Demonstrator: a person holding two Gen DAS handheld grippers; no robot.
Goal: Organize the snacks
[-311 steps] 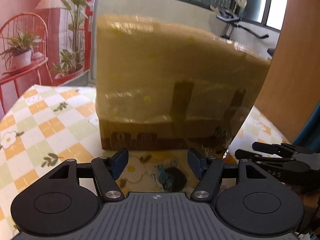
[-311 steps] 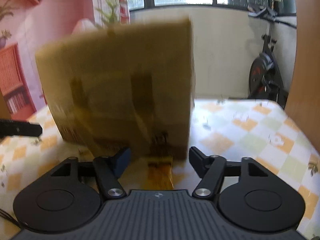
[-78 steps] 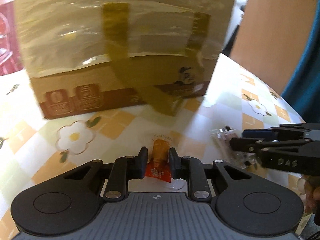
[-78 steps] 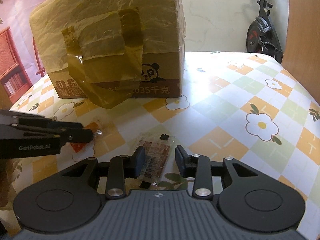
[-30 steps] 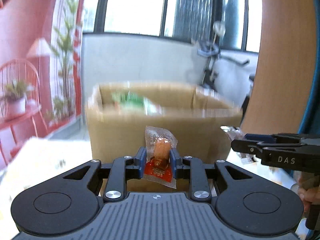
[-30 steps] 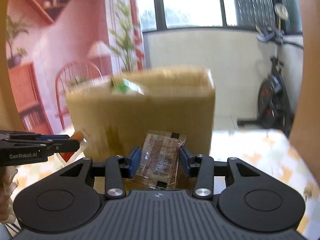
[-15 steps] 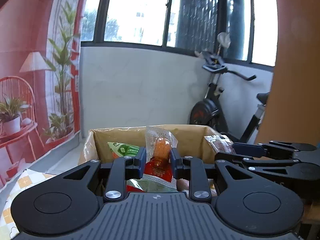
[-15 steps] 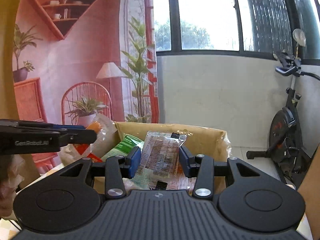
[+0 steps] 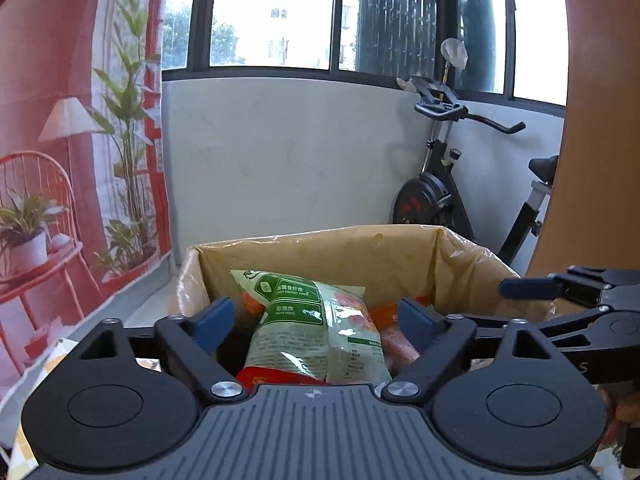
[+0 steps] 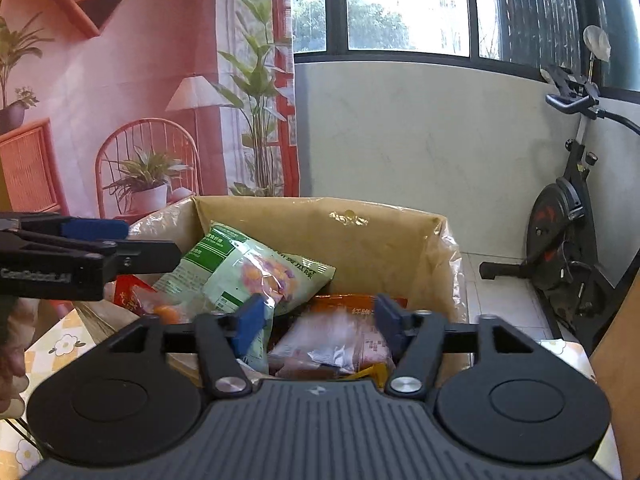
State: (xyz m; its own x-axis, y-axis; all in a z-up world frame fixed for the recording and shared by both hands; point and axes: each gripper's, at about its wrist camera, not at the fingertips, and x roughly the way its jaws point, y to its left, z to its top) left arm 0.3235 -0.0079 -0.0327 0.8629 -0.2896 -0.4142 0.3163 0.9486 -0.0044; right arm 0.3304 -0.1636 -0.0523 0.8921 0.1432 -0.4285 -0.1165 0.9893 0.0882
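An open cardboard box [image 9: 360,254] [image 10: 360,236] lined with clear plastic holds several snack packs. A green and white bag [image 9: 308,336] [image 10: 240,268] lies on top of them. My left gripper [image 9: 316,314] hovers over the box's near left side, its jaws opening, with nothing pinched between the blue pads [image 9: 212,316]. My right gripper [image 10: 318,318] hangs over the near right side, jaws also opening and empty. Below it lies a blurred clear pack with brown contents [image 10: 336,340], free of the pads. An orange sausage pack [image 10: 160,312] lies at the box's left side.
Each gripper shows in the other's view: the right one [image 9: 568,292] at the right edge, the left one [image 10: 80,256] at the left. A flowered checked tablecloth [image 10: 60,344] lies under the box. An exercise bike [image 9: 440,192] stands behind, beside a wooden panel [image 9: 600,120].
Both grippers moved over the open box and opened. The orange sausage pack left the left jaws and the clear brown pack left the right jaws; both dropped into the box.
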